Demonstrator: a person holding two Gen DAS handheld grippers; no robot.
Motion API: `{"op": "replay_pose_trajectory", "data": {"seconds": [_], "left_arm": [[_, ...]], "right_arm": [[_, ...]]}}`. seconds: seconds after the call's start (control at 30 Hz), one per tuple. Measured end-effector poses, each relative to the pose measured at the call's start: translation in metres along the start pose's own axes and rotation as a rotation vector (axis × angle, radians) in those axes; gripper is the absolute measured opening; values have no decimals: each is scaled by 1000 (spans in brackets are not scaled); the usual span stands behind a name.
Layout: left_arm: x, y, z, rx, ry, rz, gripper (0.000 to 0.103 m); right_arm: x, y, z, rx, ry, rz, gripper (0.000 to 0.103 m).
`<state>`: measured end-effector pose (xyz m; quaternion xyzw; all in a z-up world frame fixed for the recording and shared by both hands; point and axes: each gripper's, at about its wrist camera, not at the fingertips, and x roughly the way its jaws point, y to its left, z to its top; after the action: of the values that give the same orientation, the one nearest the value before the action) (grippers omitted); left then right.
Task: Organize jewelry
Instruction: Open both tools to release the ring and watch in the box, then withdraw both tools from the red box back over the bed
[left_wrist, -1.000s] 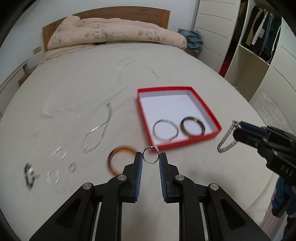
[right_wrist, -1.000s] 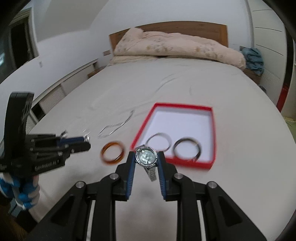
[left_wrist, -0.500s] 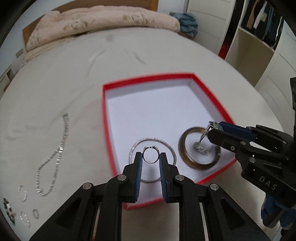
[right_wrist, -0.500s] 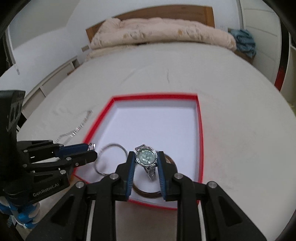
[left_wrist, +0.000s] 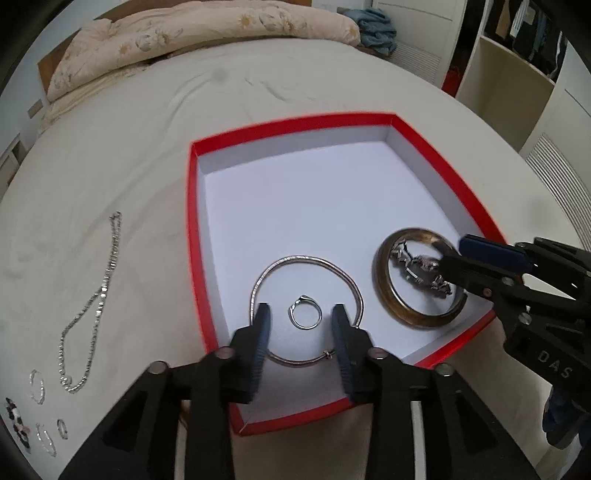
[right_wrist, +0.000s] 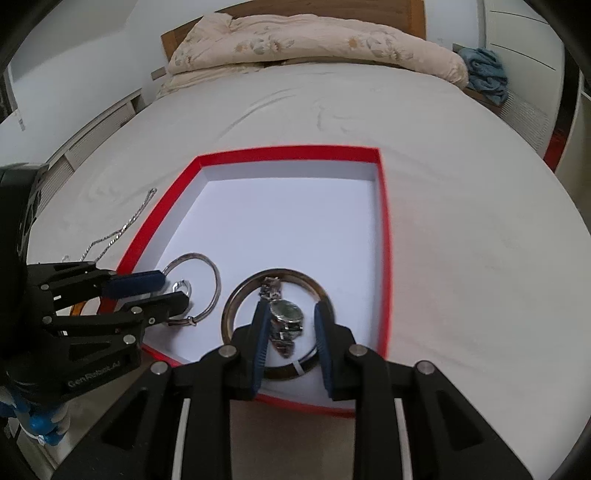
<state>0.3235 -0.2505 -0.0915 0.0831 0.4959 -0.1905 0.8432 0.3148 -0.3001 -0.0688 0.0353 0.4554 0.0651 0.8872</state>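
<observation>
Setting: bedroom; white bed sheet (left_wrist: 147, 147) as work surface, floral duvet (left_wrist: 192, 33) bunched at the wooden headboard, blue cloth (right_wrist: 484, 70) at the far right corner, open wardrobe shelving (left_wrist: 517, 66) on the right.
Box: red-rimmed box (left_wrist: 192, 236) with white floor, lying flat on the sheet in front of both grippers.
Left gripper: left gripper (left_wrist: 301, 325) low over the near-left part of the box, blue-padded fingers (left_wrist: 262, 332) spread apart, gripping nothing.
Ring: small silver ring (left_wrist: 304, 314) lies on the box floor between those fingers, touching neither, inside the thin silver bangle (left_wrist: 354, 295).
Right gripper: right gripper (right_wrist: 290, 325) over the near-right part of the box, fingers parted and clear of the watch on both sides.
Watch: silver wristwatch (right_wrist: 284, 314), dark green dial up, rests on the box floor inside the brown bangle (right_wrist: 236, 295), band trailing toward the camera.
Outside box, left: silver chain necklace (left_wrist: 96, 302) stretched on the sheet; near the left edge several small rings and earrings (left_wrist: 40, 384), too small to sort; a patterned dark piece (left_wrist: 16, 421) at the frame edge.
Orange item: sliver of orange bangle (right_wrist: 79, 306) showing behind the left gripper in the right wrist view, outside the box.
</observation>
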Motion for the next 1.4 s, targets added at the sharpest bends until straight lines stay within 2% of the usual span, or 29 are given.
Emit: {"op": "replay_pose_trajectory", "data": {"seconds": [0.2,0.4,0.5,0.63,0.77,0.87,1.03,1.17,1.23,1.4], "left_arm": [[-45,1,-2,-32,-73,12,38],[-112,7,-29,-78,-91,18,38],[-146,13,-48,-74,-95,67,39],[-189,33,-76,-93,-124,126,50],[-236,55,-105,-129,-174,177,52],[-273,71,-125,-163,-221,210,58],[-338,101,-165,-220,-320,266,74],[-382,127,-197,-275,-386,296,77],[-398,138,-211,-302,-407,308,81],[-428,162,-242,-386,-444,328,83]], "right_arm": [[-47,0,-1,26,-57,-17,30],[-114,15,-12,85,-134,-7,30],[-148,36,-20,88,-171,12,30],[-194,71,-34,85,-232,71,30],[-229,107,-44,47,-274,98,30],[-258,133,-52,26,-317,120,30],[-298,170,-62,5,-380,124,30],[-323,200,-70,-26,-412,114,30],[-332,212,-74,-42,-424,110,31],[-349,241,-85,-68,-441,113,35]]}}
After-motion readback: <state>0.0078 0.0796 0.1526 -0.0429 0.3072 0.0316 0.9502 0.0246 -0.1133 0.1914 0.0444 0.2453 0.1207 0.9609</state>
